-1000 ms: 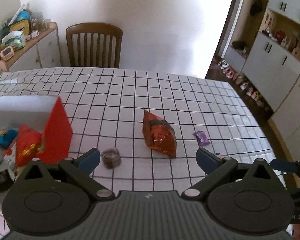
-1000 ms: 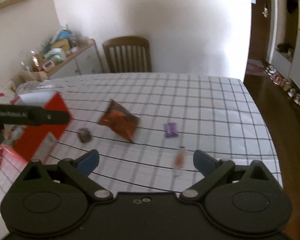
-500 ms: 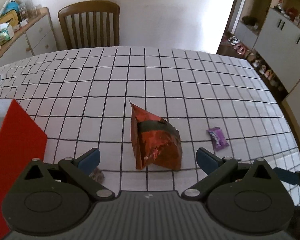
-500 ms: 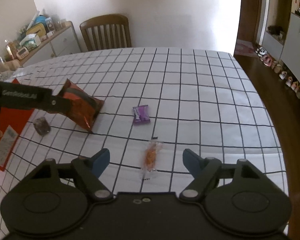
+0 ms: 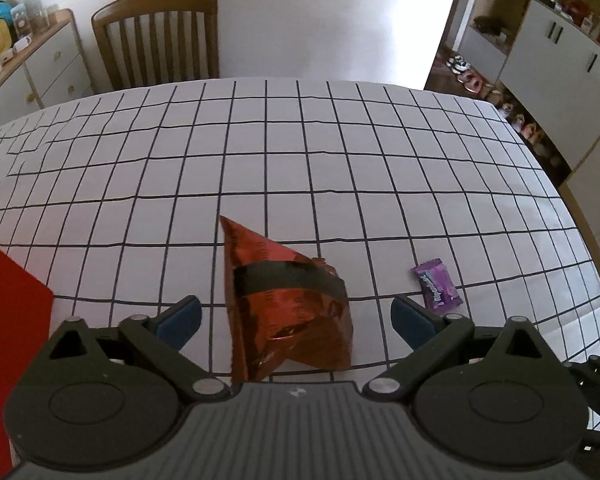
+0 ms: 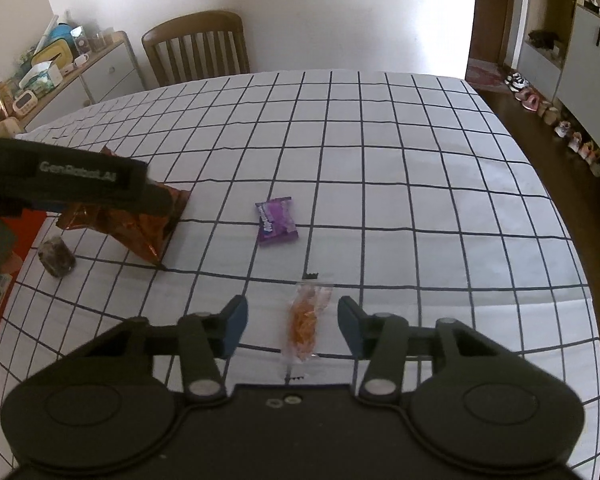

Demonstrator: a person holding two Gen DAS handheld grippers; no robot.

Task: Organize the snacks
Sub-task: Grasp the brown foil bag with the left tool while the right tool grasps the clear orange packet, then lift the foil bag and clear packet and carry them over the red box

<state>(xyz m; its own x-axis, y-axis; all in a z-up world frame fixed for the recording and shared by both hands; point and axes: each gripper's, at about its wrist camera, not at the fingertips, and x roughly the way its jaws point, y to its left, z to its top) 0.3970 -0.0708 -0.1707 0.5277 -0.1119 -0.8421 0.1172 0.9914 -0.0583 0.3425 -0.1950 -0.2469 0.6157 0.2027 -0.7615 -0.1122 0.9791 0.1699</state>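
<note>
Both hands are lower and nearer than a second ago: the right gripper [image 6: 292, 324] is closing its jaws around the clear orange snack packet [image 6: 305, 320], not yet touching, its long axis pointing straight ahead, while the left gripper [image 5: 296, 316], jaws wide and closing slightly, straddles the red foil bag [image 5: 288, 308].

Candy [image 6: 277, 221] right of chip bag [image 6: 140, 224], on table [image 6: 420, 184].

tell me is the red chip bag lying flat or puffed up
Puffed up: the red chip bag bulges off the checked tablecloth into a peaked shape, lying between the left gripper's open fingers.
</note>
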